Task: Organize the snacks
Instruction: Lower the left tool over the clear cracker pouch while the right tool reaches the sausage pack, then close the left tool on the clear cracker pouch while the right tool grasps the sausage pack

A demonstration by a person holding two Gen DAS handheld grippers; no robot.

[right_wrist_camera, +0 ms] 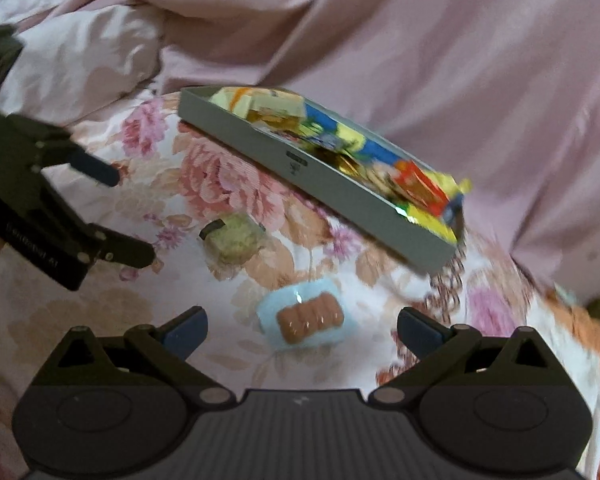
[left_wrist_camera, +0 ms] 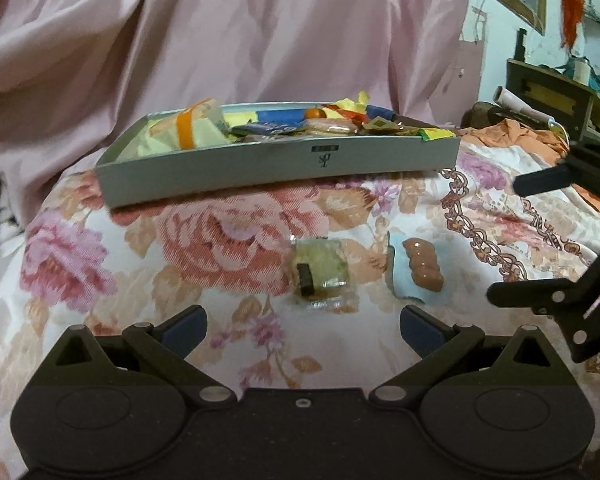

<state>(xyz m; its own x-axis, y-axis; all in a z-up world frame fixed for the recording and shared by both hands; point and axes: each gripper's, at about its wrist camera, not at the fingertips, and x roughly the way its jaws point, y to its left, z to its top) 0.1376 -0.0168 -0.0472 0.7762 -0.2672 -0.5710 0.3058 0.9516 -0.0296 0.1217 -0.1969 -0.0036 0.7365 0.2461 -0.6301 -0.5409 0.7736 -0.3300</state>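
Both hand-held grippers, left [left_wrist_camera: 303, 330] and right [right_wrist_camera: 302, 330], gape over two wrapped snacks [left_wrist_camera: 320, 270] before the box [left_wrist_camera: 284, 168].

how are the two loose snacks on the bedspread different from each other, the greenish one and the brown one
The greenish snack is a blocky square in clear wrap with a dark band at one end; the brown snack is a long ridged bar on a pale blue wrapper. The greenish one lies ahead of the left hand-held gripper, the brown one ahead of the right hand-held gripper. Both lie on the floral bedspread, outside the grey box, ungrasped.
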